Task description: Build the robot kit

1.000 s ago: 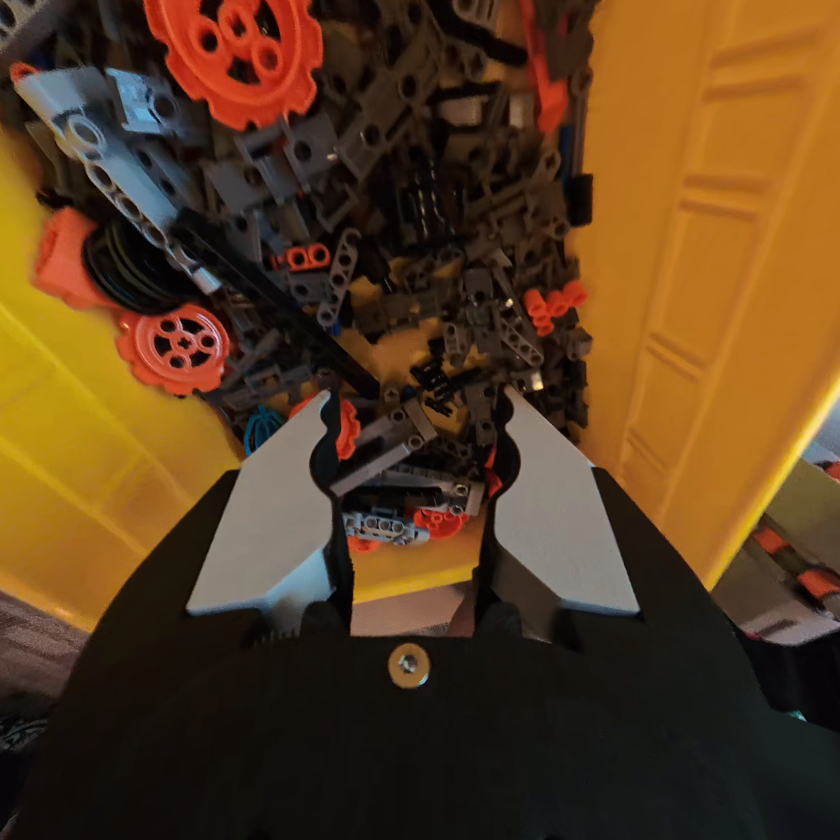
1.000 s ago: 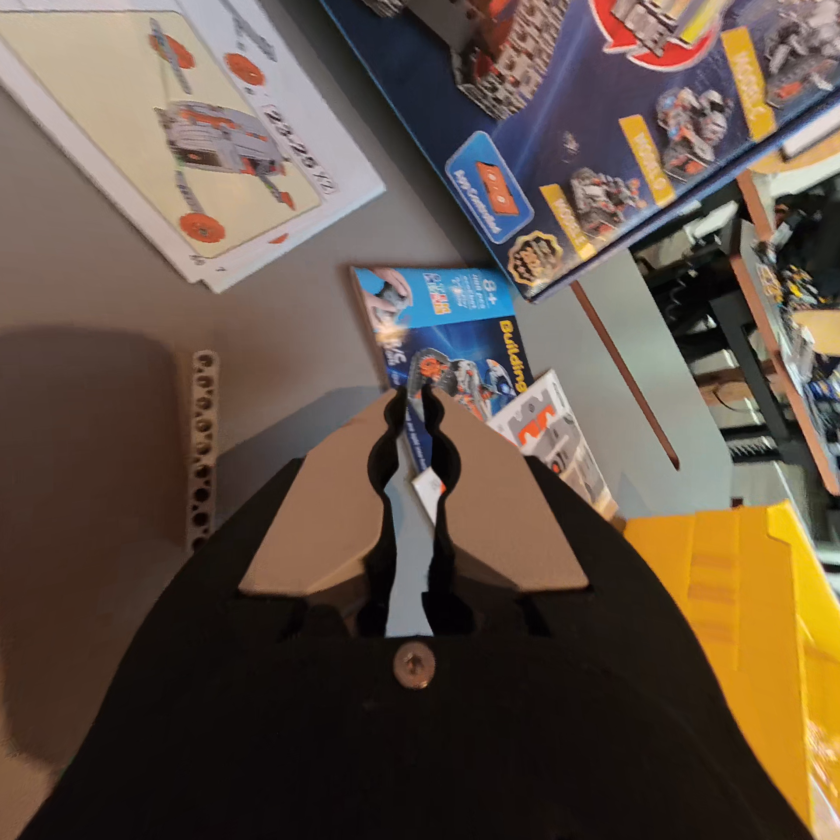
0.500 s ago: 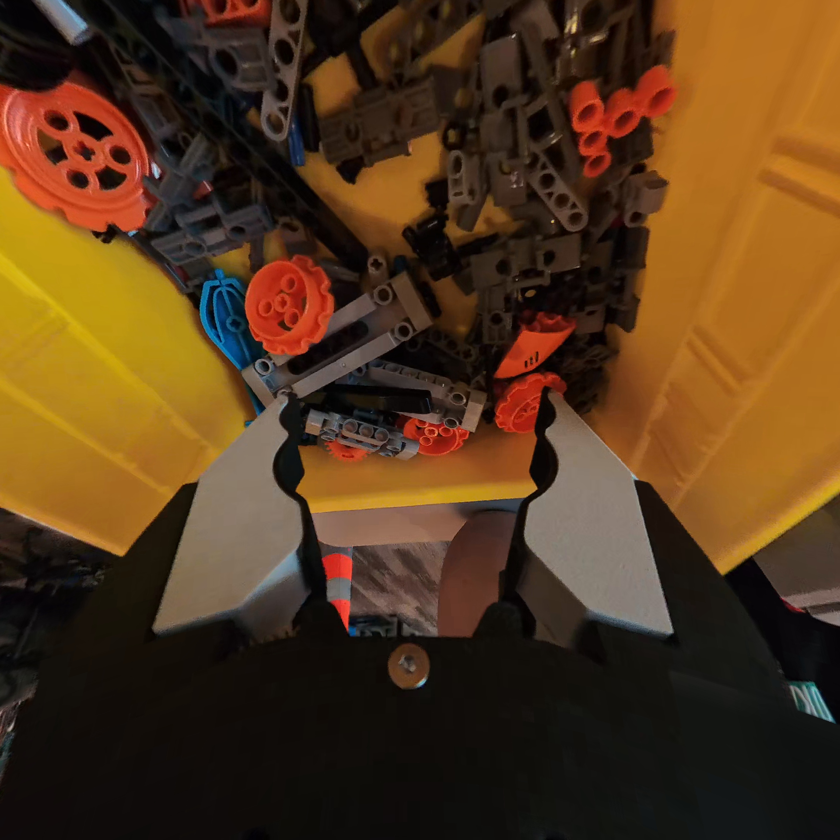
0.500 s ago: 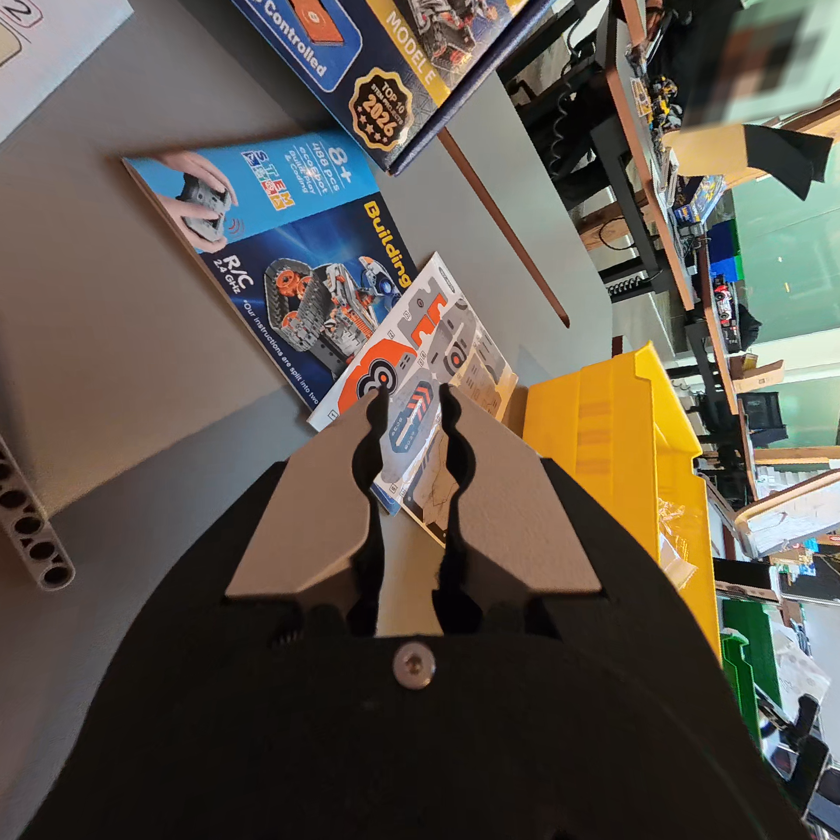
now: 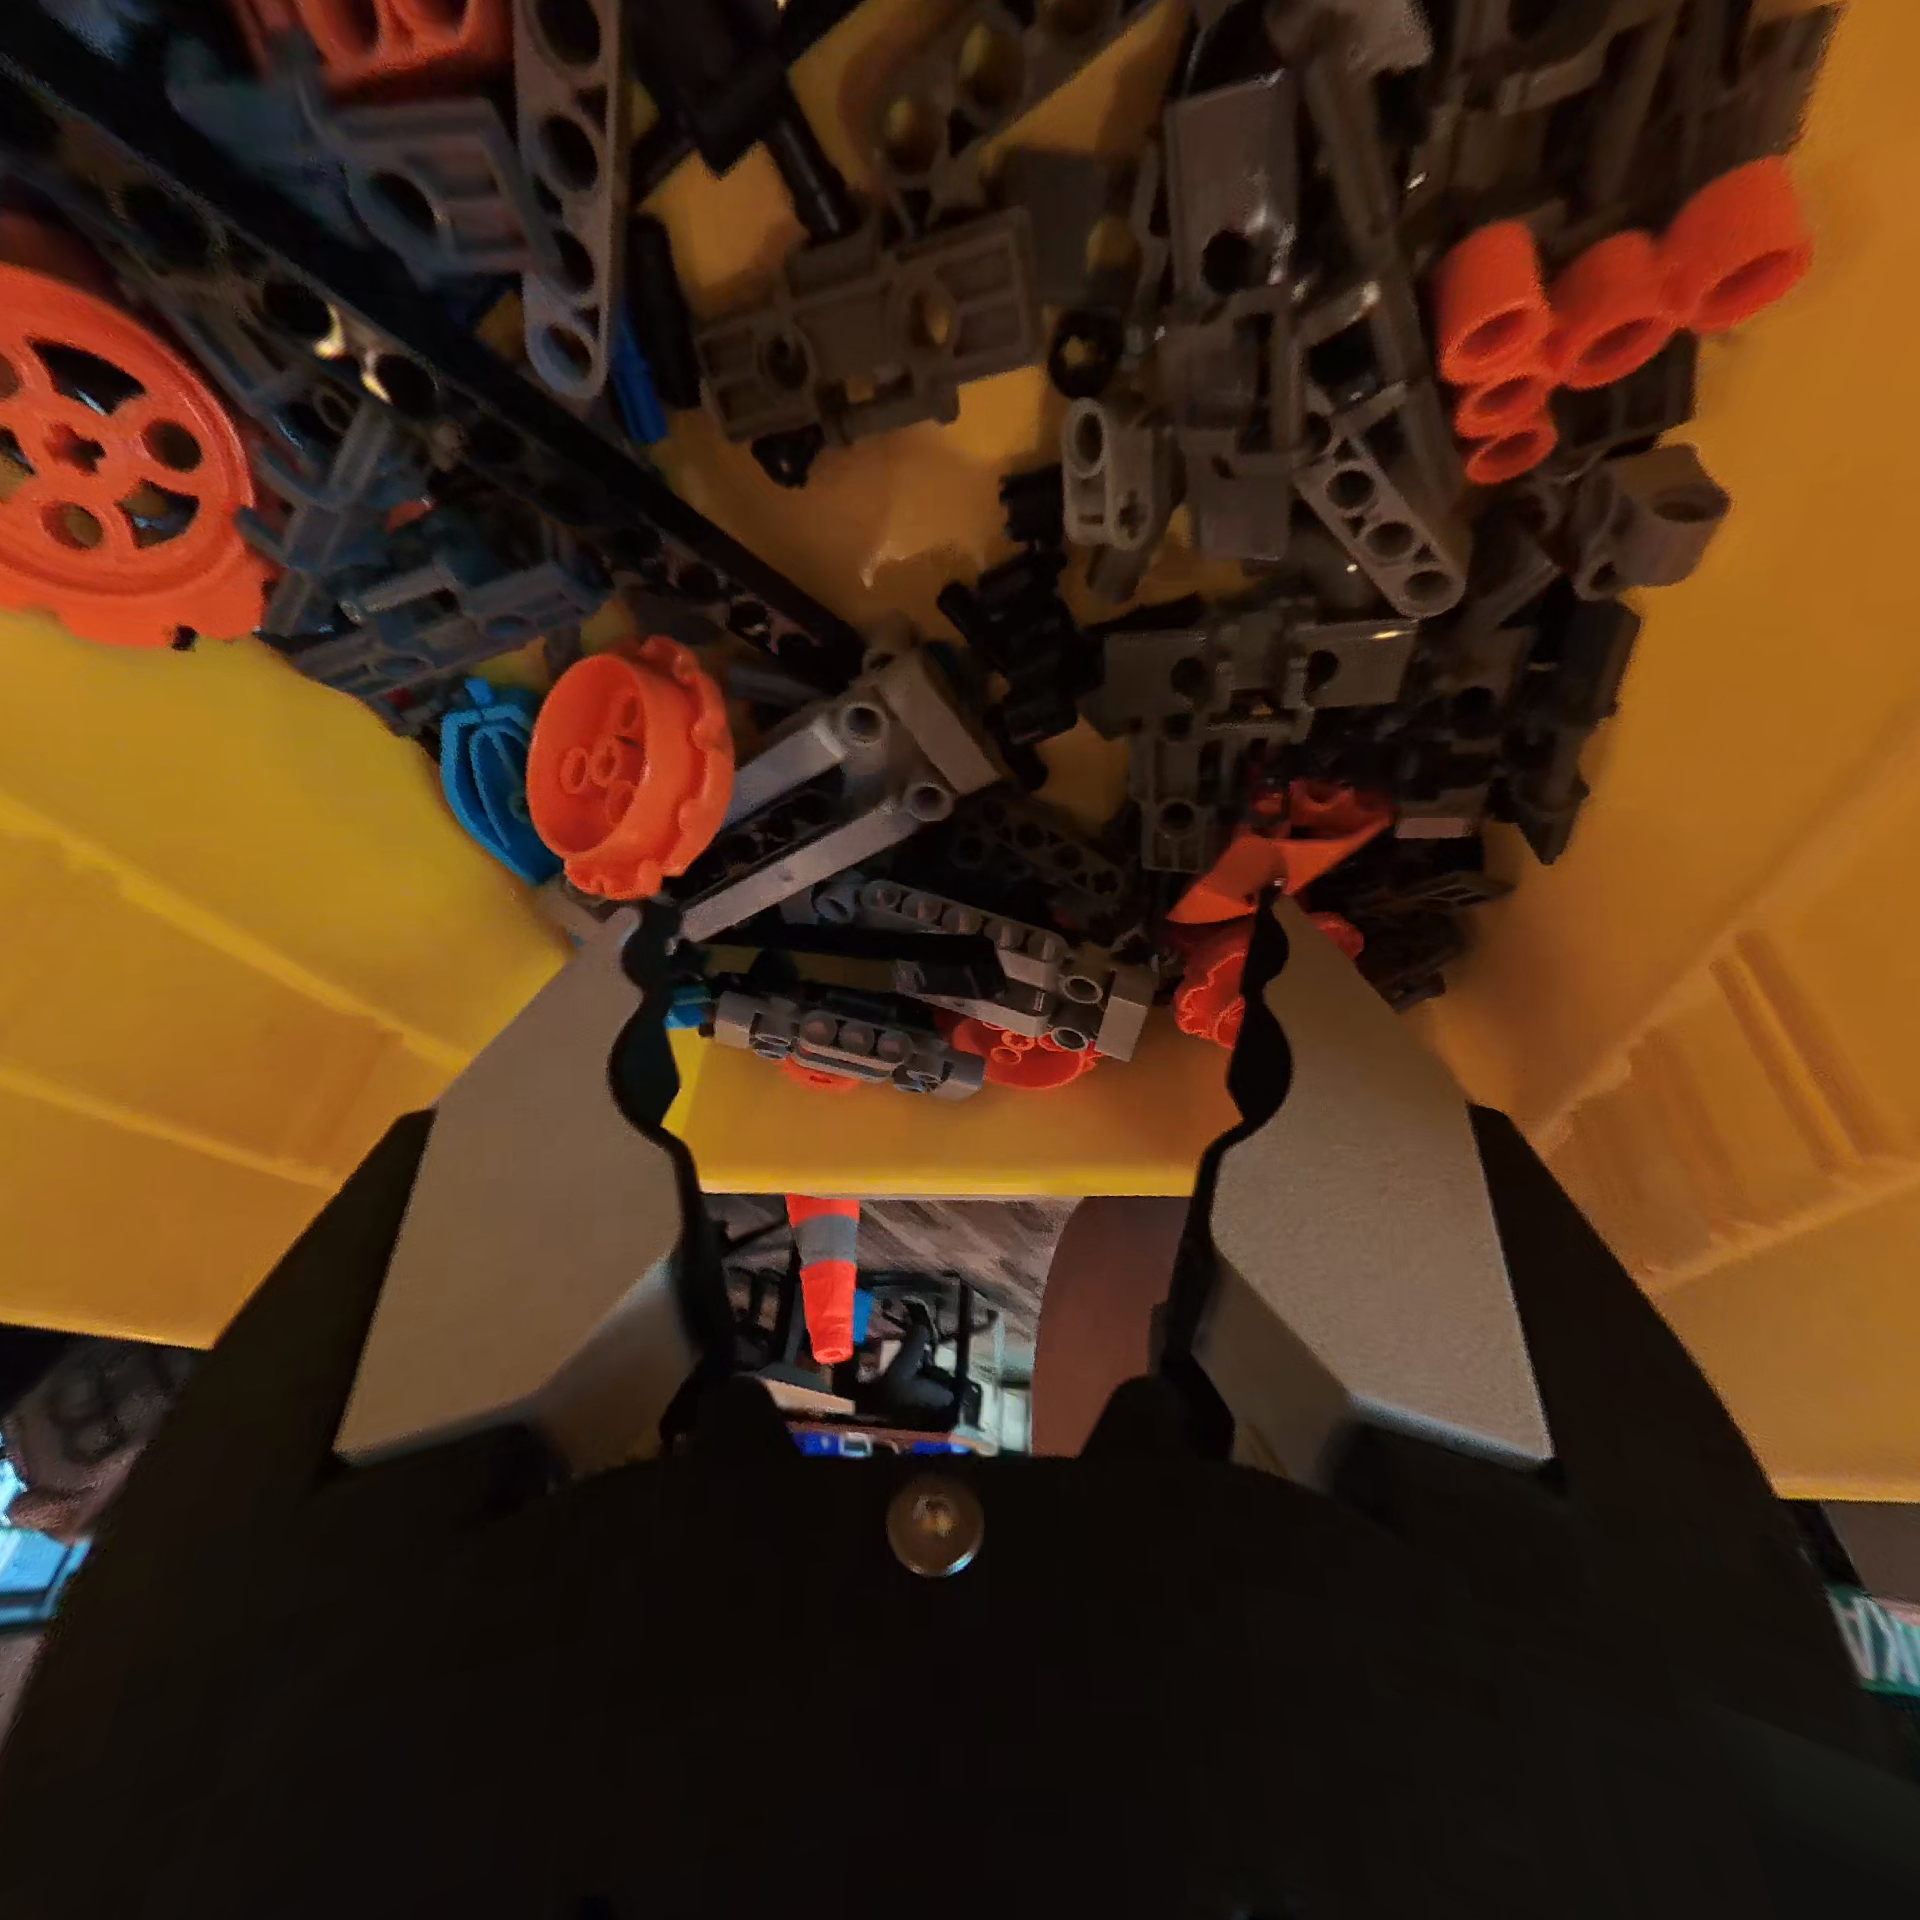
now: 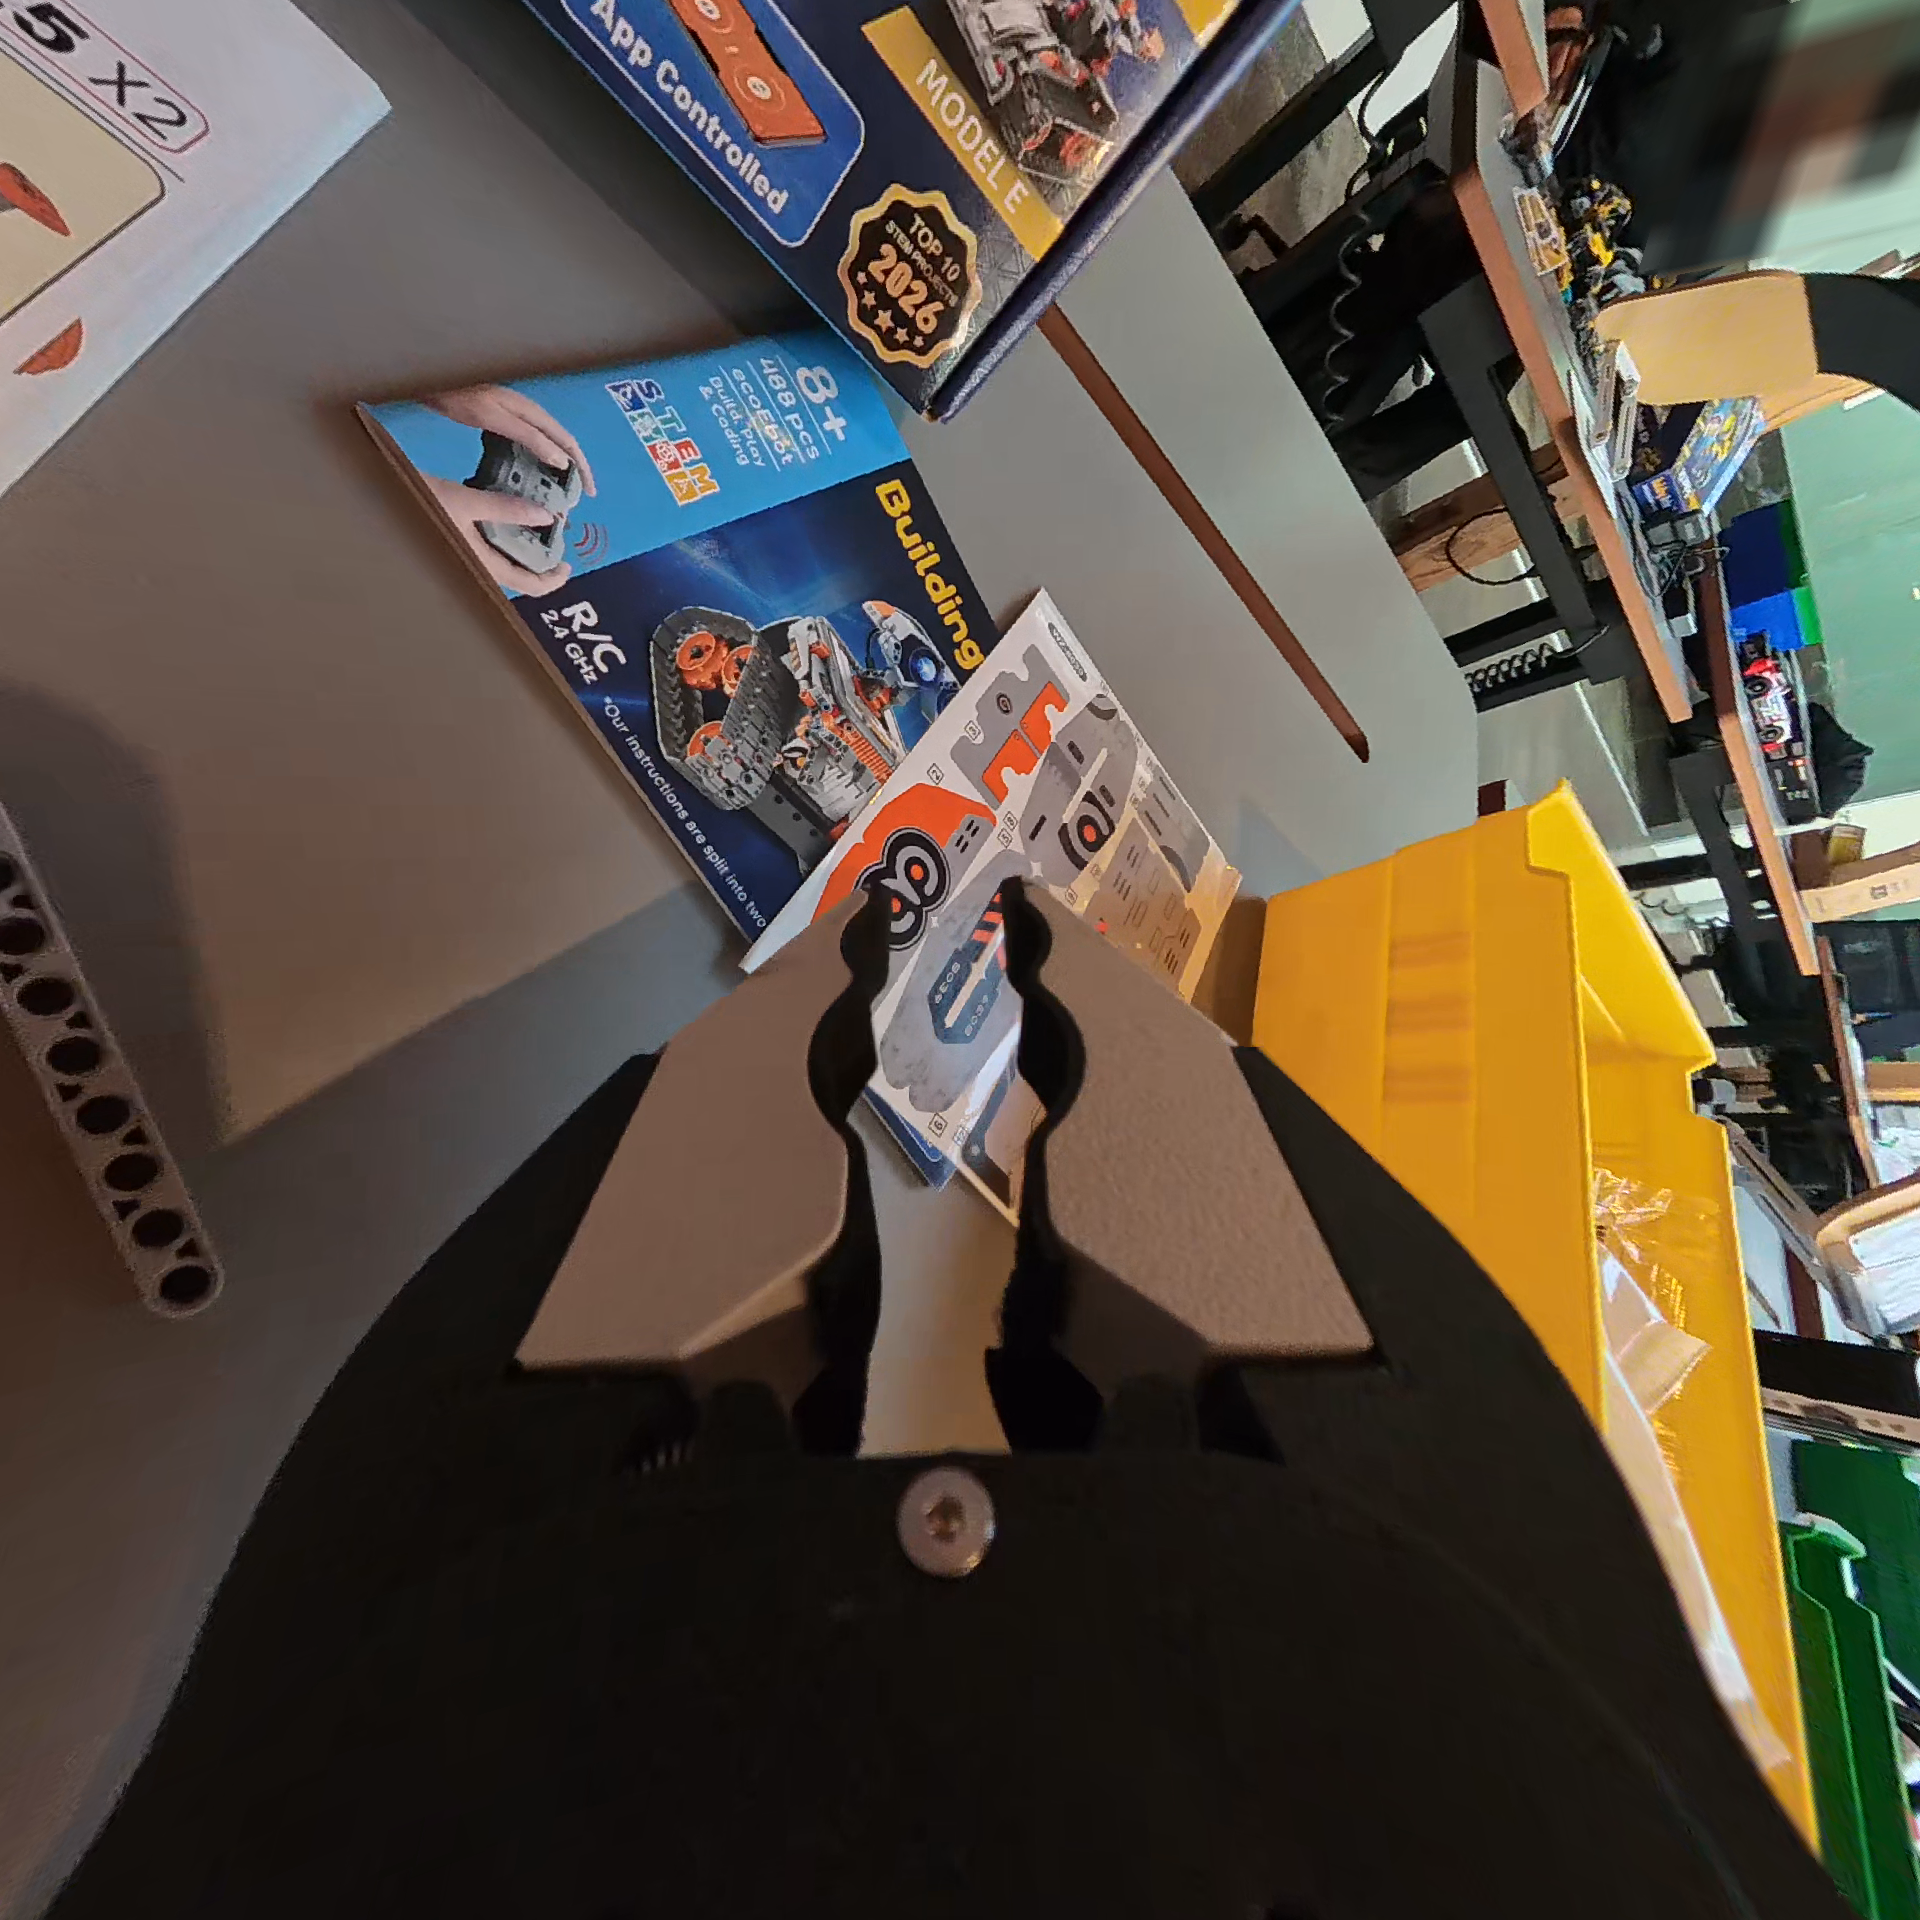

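- Left wrist view: the left gripper (image 5: 951, 935) points into a yellow bin (image 5: 208, 935), its jaws spread wide and holding nothing.
- The fingertips (image 5: 1283, 935) sit at the near edge of a heap of building pieces; closest between them lies a small grey studded piece (image 5: 847, 1044), with a grey holed beam (image 5: 997, 956) just behind it.
- An orange toothed wheel (image 5: 623, 769) rests just beyond the left fingertip, beside a blue piece (image 5: 483, 774). A larger orange spoked wheel (image 5: 104, 468) lies at the far left, and an orange triple connector (image 5: 1600, 312) at the upper right.
- Below the bin's lip an orange traffic cone (image 5: 826, 1288) shows in the background.
- Right wrist view: the right gripper (image 6: 935, 904) hangs above a grey table (image 6: 312, 779), its jaws parted only narrowly, with nothing between them.
- Under its tips lies a sticker sheet (image 6: 1049, 810) overlapping a blue booklet (image 6: 686, 582); a dark blue box (image 6: 883, 156) lies farther off.
- A grey holed beam (image 6: 94, 1091) lies at the left edge, a white instruction sheet (image 6: 135, 177) at the upper left, and the yellow bin (image 6: 1455, 1091) stands to the right.
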